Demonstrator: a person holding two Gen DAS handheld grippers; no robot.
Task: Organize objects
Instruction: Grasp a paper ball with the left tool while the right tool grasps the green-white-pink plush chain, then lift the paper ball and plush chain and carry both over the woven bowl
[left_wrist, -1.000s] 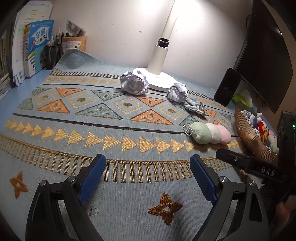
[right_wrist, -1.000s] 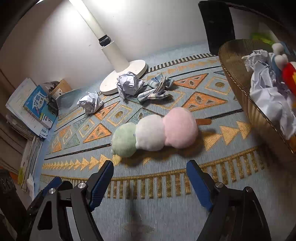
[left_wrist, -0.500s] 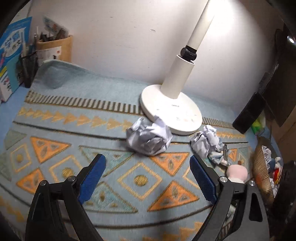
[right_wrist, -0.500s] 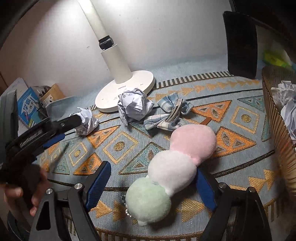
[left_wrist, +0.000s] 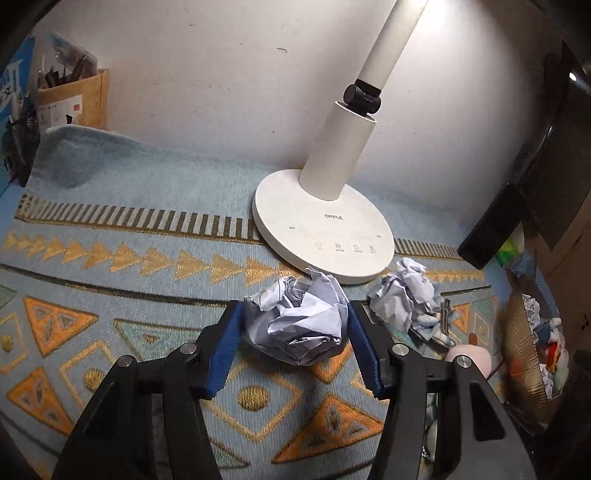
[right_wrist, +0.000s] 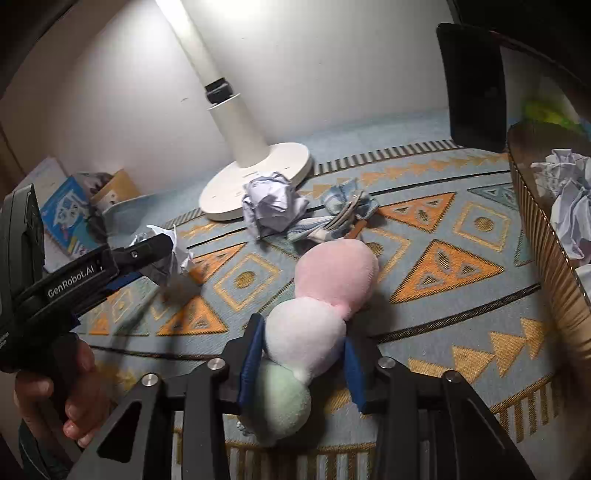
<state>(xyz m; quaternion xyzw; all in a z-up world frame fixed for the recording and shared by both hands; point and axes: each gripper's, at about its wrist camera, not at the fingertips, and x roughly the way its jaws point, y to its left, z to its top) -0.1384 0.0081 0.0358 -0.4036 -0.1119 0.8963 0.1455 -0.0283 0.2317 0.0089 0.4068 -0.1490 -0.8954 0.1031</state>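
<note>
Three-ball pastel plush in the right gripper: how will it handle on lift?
The three-ball pastel plush is probably soft and light; the closing right gripper pinches only its white middle ball, so the pink and green ends may sag. Fuzzy fabric looks unlikely to slip.

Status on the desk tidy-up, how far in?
Done: crumpled paper in the woven basket. In hand: left gripper closing on a crumpled paper ball; right gripper closing on the pink-white-green plush. Left: second paper ball, striped cloth.

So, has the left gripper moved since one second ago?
Yes. The left gripper went forward toward the lamp base, which was far away before. Its jaws are now closing around the crumpled paper ball.
</note>
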